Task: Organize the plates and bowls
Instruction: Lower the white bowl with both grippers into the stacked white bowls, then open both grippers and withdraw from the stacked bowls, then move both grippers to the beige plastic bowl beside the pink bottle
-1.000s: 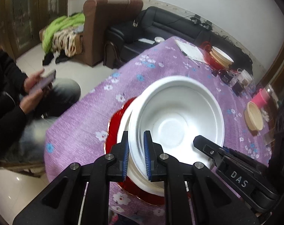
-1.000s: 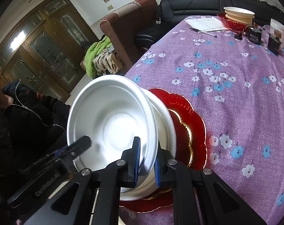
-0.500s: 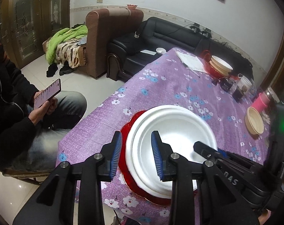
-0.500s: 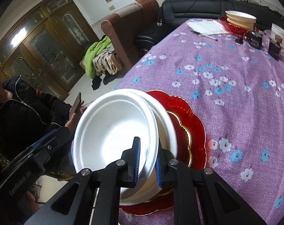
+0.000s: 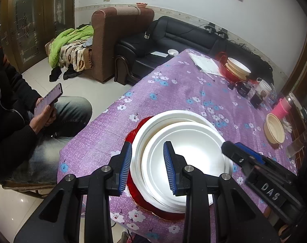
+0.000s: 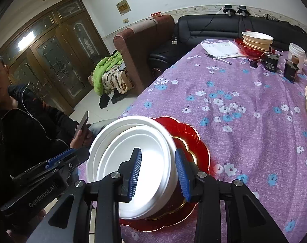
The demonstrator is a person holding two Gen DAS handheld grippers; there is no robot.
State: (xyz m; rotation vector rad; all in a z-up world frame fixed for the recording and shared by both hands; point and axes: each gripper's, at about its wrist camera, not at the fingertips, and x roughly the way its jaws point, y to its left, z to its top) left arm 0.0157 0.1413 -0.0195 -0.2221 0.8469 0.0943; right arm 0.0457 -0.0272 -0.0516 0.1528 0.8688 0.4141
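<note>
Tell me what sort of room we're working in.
Most likely a home living-dining room: a black leather sofa, a brown armchair and a table under a purple floral tablecloth.

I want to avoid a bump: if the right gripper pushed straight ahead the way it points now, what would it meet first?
Most likely the rim of the top white bowl, which lies between the open fingers of the right gripper. Its jaws have just been opening. Depth is hard to judge; the red plate sits beneath.

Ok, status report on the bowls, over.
Both grippers, left and right, just opened, fingers astride the rims. White bowl nested in stack on red plate. Nothing blocking.
</note>
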